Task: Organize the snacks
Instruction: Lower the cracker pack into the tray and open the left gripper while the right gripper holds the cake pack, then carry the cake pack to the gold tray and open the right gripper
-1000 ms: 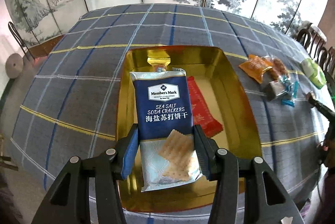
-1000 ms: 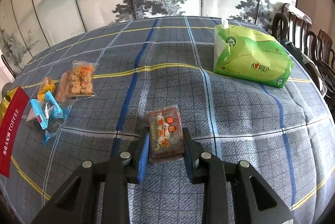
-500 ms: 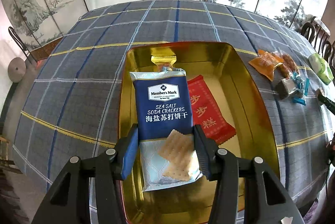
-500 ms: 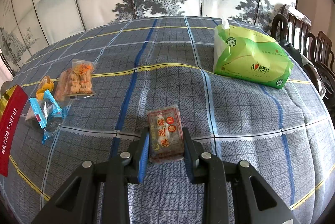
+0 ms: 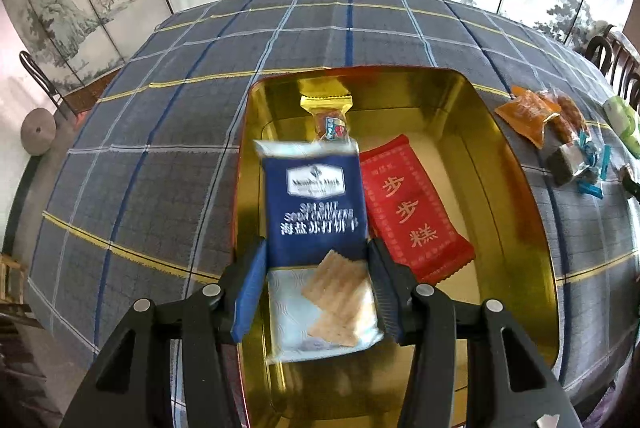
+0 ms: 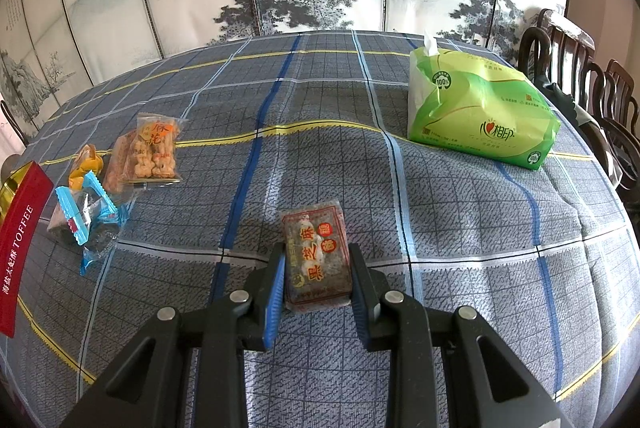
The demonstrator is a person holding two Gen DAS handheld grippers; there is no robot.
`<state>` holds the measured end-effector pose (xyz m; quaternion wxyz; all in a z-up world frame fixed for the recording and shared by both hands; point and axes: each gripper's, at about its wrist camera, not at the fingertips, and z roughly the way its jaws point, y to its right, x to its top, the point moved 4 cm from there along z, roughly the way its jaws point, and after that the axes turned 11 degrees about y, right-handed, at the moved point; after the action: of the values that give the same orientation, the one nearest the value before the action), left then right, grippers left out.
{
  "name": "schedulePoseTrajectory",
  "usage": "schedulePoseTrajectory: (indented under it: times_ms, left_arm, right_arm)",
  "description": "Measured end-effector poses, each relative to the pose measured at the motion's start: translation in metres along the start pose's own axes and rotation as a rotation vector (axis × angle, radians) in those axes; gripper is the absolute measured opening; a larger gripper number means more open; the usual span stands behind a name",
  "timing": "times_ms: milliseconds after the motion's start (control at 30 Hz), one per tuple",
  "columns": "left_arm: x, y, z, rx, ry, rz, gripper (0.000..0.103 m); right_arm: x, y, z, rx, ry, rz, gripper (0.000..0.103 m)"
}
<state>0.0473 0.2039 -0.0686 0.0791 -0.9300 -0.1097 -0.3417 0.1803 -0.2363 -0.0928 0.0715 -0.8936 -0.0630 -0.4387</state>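
Note:
My left gripper [image 5: 318, 288] is shut on a blue Member's Mark soda cracker pack [image 5: 316, 220] and holds it over the left part of the gold tin [image 5: 516, 196]. A red snack pack [image 5: 408, 208] and a small gold-topped candy [image 5: 327, 116] lie in the tin. My right gripper [image 6: 316, 282] is shut on a dark sesame cake pack [image 6: 316, 252], held just above the tablecloth. The tin's red side labelled TOFFEE [image 6: 18, 240] shows at the far left of the right wrist view.
Loose snacks lie on the plaid tablecloth right of the tin: an orange pack [image 5: 528, 114], fried twist packs [image 6: 156, 152] and blue-wrapped candies [image 6: 86, 216]. A green tissue pack [image 6: 480, 116] lies at the back right. Wooden chairs [image 6: 592, 88] stand along the right edge.
My left gripper has moved on over the tin with the cracker pack, which looks blurred and lower now. The right gripper has hardly moved with the sesame cake.

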Motion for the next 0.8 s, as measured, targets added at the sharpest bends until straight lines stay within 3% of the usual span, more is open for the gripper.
schedulePoseTrajectory:
  times_ms: [367,633,800]
  left_arm:
    - [0.003,-0.006,-0.014,0.019,0.054,-0.039,0.047]
    - [-0.018,-0.005,-0.062,-0.052,0.154,-0.191,0.059]
    - [-0.033,0.016,-0.088,-0.095,0.181,-0.171,0.068]
  right_arm:
    - [0.0,0.0,0.0,-0.001,0.001,0.0,0.029]
    - [0.0,0.001,0.0,0.007,0.002,0.01,0.029]
    - [-0.003,0.005,-0.003,0.027,-0.002,0.039,0.029]
